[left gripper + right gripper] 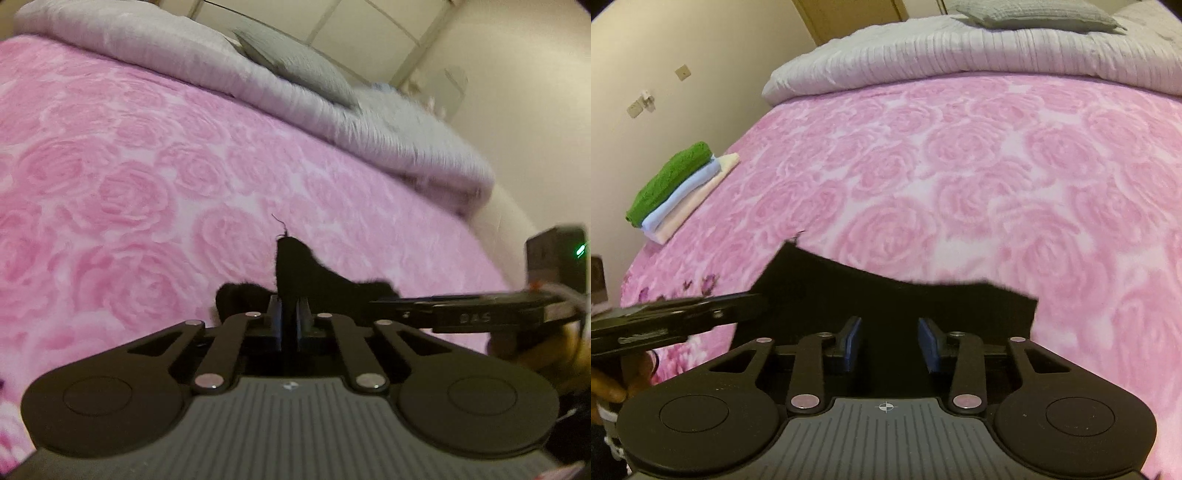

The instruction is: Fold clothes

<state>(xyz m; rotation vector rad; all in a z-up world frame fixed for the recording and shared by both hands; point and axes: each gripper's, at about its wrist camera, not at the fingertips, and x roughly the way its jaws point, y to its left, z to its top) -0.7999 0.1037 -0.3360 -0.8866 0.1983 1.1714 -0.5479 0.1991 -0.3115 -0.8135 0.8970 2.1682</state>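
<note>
A black garment (897,295) hangs over the pink rose blanket (960,166). In the left wrist view my left gripper (290,312) is shut on a corner of the black garment (295,266), which sticks up between the fingers. From the right wrist view, the left gripper (757,301) holds the cloth's left corner. My right gripper (891,334) stands open, its blue pads (854,341) apart with the black cloth's edge lying between them. Seen side-on at the right of the left wrist view, the right gripper (380,304) has its tips at the cloth.
A stack of folded clothes (679,188), green on blue on cream, sits at the bed's left edge. A grey duvet (960,51) and a grey pillow (1038,14) lie across the far end. A person's hand (613,387) holds the left gripper.
</note>
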